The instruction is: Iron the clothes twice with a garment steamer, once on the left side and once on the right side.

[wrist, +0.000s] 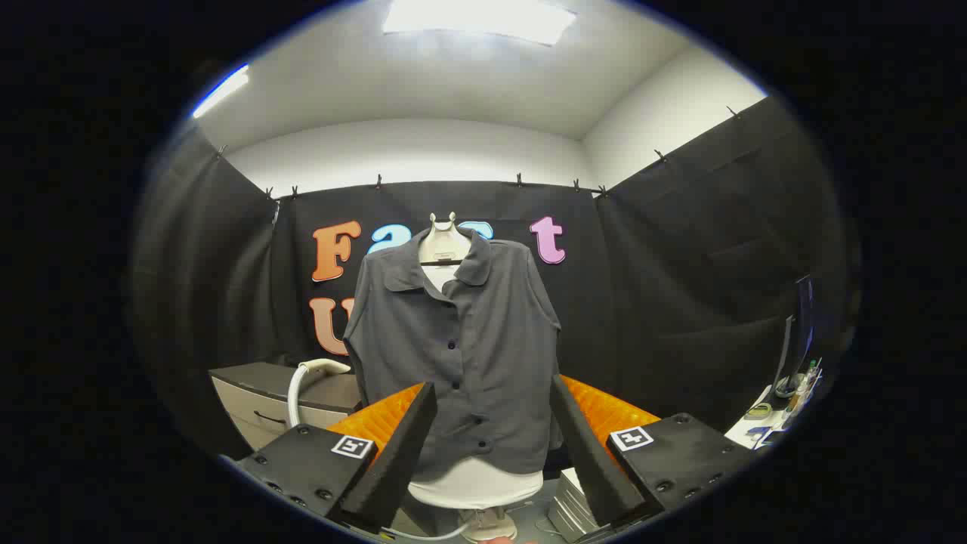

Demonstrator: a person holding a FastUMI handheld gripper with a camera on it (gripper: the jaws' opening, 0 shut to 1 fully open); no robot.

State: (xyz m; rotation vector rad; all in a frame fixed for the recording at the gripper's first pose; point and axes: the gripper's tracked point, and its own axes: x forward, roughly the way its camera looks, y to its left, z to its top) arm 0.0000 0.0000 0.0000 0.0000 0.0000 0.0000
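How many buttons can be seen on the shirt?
4, down the shirt front. Some may be hidden under the collar. The open gripper grips nothing.

The lower hem of the shirt (461, 355) is partly covered on both sides by the fingers (396, 453) of the tool (495, 453), which stand spread apart with nothing between them but the view ahead. The mannequin (446, 242) shows just its neck and a pale strip below the hem; its body lies under the cloth, and its stand (487, 525) is cut off. The hose (302, 385) runs down behind the left finger's mount, its end hidden. The small items (786, 397) on the table (744, 434) are too small and warped to identify.
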